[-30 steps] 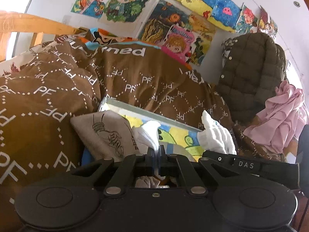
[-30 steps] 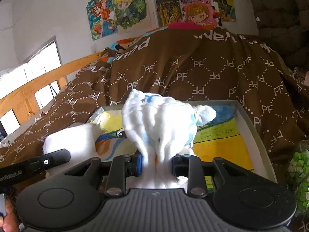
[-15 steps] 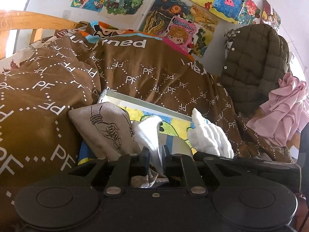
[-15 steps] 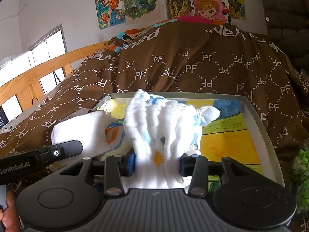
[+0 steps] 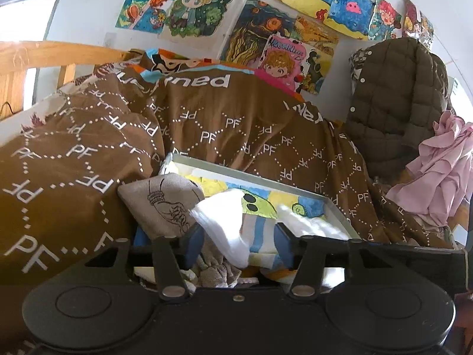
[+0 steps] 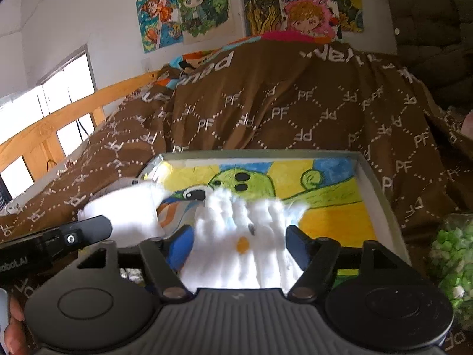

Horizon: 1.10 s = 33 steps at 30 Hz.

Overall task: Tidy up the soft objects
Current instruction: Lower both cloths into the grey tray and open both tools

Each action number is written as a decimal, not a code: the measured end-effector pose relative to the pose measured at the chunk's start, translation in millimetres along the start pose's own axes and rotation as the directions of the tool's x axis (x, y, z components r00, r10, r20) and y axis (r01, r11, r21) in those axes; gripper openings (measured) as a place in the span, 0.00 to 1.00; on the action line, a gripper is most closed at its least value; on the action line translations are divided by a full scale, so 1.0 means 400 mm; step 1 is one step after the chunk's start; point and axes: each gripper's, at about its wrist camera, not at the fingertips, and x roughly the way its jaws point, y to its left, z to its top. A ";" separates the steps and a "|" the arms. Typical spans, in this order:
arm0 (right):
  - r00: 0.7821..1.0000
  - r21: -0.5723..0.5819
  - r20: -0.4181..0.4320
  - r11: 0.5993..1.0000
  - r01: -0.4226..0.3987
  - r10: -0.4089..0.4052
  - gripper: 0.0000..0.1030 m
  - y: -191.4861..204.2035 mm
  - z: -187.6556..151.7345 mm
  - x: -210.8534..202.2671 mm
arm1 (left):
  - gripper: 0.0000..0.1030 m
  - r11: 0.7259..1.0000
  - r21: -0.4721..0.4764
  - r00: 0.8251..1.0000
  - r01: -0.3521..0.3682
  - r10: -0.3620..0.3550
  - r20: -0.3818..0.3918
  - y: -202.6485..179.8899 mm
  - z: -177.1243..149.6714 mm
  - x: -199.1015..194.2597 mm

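A shallow box [image 5: 251, 172] with a painted bottom lies on the bed. My left gripper [image 5: 238, 242] hangs over its near left corner with its jaws opening. A folded white cloth [image 5: 224, 227] lies loose between them, beside a beige pouch [image 5: 165, 204] printed with a hand drawing. In the right wrist view my right gripper [image 6: 239, 247] is over the same box [image 6: 373, 183], jaws opening too. A white muslin cloth [image 6: 245, 236] with small blue and orange prints sags flat between its blue pads [image 6: 180, 248]. The left gripper's white cloth [image 6: 127, 211] shows at the left.
A brown duvet [image 5: 236, 124] with "PF" print is heaped behind and around the box. A wooden bed rail [image 6: 74, 112] runs at the left. An olive quilted jacket [image 5: 393, 100] and a pink garment [image 5: 443, 171] hang at the right. A green and white bundle [image 6: 452, 254] sits right of the box.
Both grippers have gone from pinched to wide apart. The two white cloths, held up in bunches before, have slumped down into the box. Neither hand has shifted much.
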 end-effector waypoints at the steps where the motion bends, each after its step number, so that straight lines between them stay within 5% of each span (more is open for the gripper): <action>1: 1.000 0.003 0.009 1.000 0.000 0.000 0.77 -0.002 0.003 -0.010 | 0.58 1.000 0.000 1.000 -0.005 0.005 0.005 -0.003 0.003 -0.006; 17: 0.973 0.017 0.232 1.000 -0.004 0.000 1.00 -0.018 0.021 -0.273 | 0.98 0.997 0.032 0.985 -0.072 0.066 0.162 -0.085 0.044 -0.205; 33: 0.922 0.035 0.387 0.999 0.006 -0.020 1.00 -0.031 -0.068 -0.518 | 0.99 0.991 0.029 0.960 -0.130 0.118 0.254 -0.160 0.001 -0.405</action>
